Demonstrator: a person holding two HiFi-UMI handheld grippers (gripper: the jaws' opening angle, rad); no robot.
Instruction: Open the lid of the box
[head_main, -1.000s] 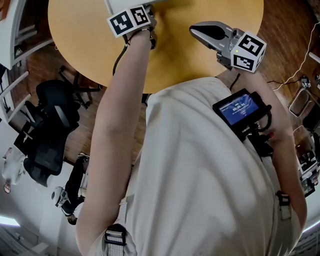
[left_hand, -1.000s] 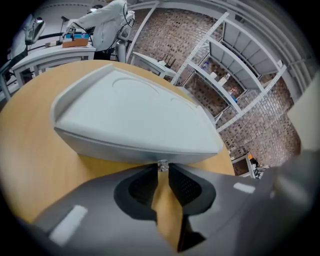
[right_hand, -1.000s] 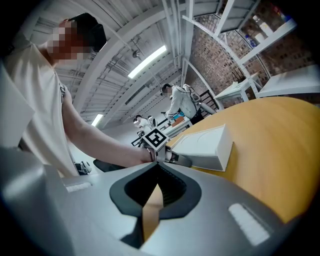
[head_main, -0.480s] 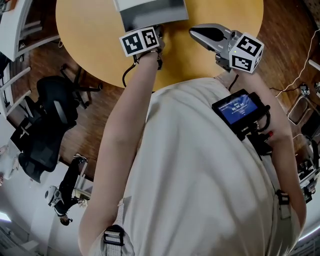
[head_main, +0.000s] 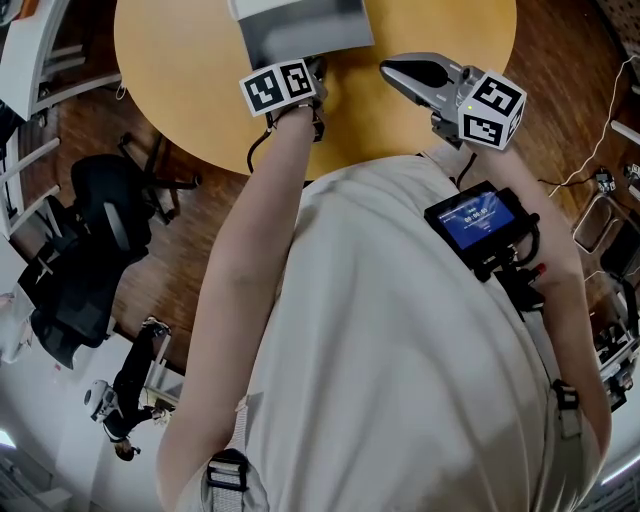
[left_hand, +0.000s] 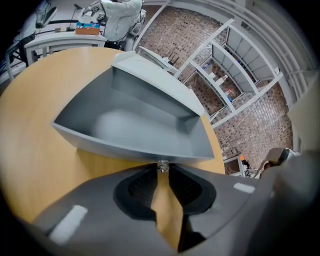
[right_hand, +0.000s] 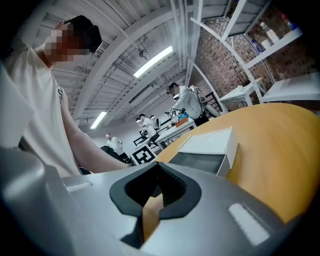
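Note:
A grey box (head_main: 300, 25) lies at the far side of the round wooden table (head_main: 200, 70). Its inner tray (left_hand: 130, 125) is slid partway out of the white outer shell (left_hand: 155, 80). A small metal knob (left_hand: 162, 165) sticks out of the tray's front wall. My left gripper (left_hand: 162, 169) is shut on that knob, its tips pinching it; in the head view the left gripper (head_main: 312, 68) sits right at the tray's near edge. My right gripper (head_main: 390, 68) hovers over the table to the right of the box, shut and holding nothing. The right gripper view also shows the box (right_hand: 210, 145) from the side.
A black office chair (head_main: 95, 240) stands on the wooden floor left of the table. A small screen unit (head_main: 478, 218) hangs at my chest. Shelving (left_hand: 235, 65) lines the brick wall behind the box. People (right_hand: 185, 102) work at benches in the background.
My left gripper has drawn back toward me, and the grey tray now shows at the top of the head view. The right gripper has barely moved.

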